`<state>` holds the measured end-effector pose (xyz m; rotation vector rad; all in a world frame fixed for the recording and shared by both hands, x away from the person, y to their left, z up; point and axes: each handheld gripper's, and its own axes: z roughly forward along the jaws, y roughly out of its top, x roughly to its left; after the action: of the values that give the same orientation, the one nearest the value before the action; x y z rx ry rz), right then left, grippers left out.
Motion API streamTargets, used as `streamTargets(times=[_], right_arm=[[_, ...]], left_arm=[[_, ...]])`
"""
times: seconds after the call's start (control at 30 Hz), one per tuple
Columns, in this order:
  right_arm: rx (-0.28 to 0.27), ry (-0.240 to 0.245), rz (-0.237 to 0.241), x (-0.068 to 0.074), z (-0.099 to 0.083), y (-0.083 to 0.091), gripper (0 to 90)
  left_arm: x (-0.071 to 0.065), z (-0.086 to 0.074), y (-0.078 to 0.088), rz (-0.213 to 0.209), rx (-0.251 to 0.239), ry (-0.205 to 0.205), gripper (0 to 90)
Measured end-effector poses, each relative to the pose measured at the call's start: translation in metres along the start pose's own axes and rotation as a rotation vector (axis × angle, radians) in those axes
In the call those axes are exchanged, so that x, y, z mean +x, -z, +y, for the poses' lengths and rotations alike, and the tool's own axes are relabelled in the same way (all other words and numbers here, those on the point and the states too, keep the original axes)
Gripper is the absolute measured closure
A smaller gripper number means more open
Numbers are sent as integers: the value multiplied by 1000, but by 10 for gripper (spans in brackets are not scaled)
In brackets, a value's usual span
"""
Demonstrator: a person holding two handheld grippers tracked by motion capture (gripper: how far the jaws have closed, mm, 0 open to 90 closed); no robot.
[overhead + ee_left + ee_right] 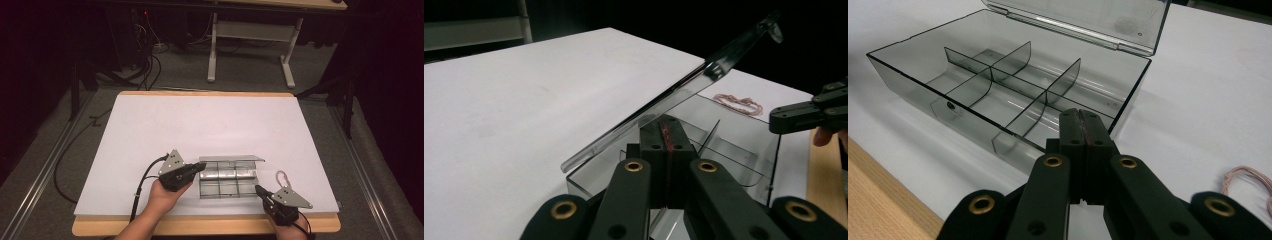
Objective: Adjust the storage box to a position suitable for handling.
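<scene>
A clear smoky plastic box [227, 181] with several divided compartments lies near the table's front edge, its hinged lid [232, 159] raised. My left gripper [202, 166] is shut with nothing between its jaws, at the box's left end. In the left gripper view its tips [667, 125] sit just under the tilted lid [689, 85], above the box wall [589, 182]. My right gripper [258, 189] is shut and empty at the box's front right corner. The right gripper view has its tips [1082, 117] just short of the box [1013, 75], whose compartments hold nothing.
A thin pink cord [283, 176] lies coiled on the white mat [200, 125] right of the box, also in the right gripper view [1248, 177]. The wooden table edge [200, 225] runs along the front. Desk legs and cables stand on the floor beyond.
</scene>
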<state>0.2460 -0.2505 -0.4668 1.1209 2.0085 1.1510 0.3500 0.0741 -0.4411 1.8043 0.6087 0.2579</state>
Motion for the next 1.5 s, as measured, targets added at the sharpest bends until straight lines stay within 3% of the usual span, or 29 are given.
streamTargets(times=[0.83,1.5], right_arm=[[-3,7,1,0,0,0,898],[-4,8,0,0,-1,0,898]], left_arm=[[21,2,-20,44,4,12,899],[36,-4,-30,82,25,54,899]])
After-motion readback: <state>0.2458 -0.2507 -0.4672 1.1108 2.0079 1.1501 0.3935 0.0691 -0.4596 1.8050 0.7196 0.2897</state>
